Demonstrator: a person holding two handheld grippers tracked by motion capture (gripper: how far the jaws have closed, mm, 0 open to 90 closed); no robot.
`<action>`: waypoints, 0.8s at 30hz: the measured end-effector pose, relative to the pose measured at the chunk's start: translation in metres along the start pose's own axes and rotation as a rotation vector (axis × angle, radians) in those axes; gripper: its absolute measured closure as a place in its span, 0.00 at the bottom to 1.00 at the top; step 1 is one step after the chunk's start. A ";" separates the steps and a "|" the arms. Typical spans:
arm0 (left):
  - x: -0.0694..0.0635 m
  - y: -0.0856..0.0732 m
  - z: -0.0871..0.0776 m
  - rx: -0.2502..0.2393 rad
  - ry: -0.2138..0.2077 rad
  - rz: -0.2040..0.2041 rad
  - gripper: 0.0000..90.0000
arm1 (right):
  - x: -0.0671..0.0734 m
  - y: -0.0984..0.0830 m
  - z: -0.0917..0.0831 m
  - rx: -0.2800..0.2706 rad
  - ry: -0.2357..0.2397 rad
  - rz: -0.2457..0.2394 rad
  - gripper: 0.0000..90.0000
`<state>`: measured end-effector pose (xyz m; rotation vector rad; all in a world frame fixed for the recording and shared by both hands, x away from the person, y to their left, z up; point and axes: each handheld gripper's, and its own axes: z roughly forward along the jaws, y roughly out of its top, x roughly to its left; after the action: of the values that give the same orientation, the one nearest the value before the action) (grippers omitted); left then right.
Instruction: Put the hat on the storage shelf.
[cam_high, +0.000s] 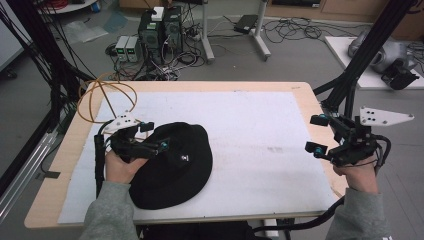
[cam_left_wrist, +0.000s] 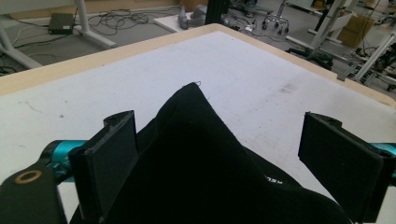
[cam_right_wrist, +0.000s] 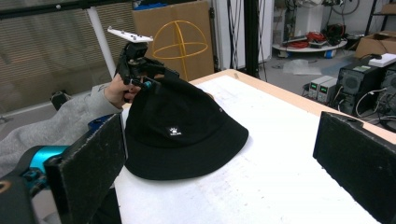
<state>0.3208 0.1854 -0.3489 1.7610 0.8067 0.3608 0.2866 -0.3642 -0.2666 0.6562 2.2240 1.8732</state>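
Item: black bucket hat (cam_high: 175, 165). My left gripper (cam_high: 150, 145) jaws gape around its crown, gripping nothing; closing may snag one layer. Right gripper (cam_high: 320, 135) wide open, empty.

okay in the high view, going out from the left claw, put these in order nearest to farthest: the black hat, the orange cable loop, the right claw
1. Black hat: right at the left claw, its cloth between the jaws.
2. Orange cable loop: just beyond, over the table's far left corner.
3. Right claw: farthest, across the white mat at the table's right edge.
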 end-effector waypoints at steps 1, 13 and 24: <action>0.000 0.000 0.000 0.005 0.004 0.003 0.14 | 0.000 0.000 0.000 -0.002 -0.001 -0.005 0.02; 0.001 -0.002 -0.001 0.017 0.012 0.001 0.32 | 0.000 -0.001 0.004 0.024 -0.010 -0.010 0.02; 0.005 -0.006 -0.001 0.036 0.018 0.002 0.76 | 0.000 -0.001 0.007 0.042 -0.013 -0.008 0.02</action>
<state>0.3214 0.1902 -0.3552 1.7946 0.8290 0.3663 0.2895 -0.3579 -0.2688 0.6634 2.2599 1.8176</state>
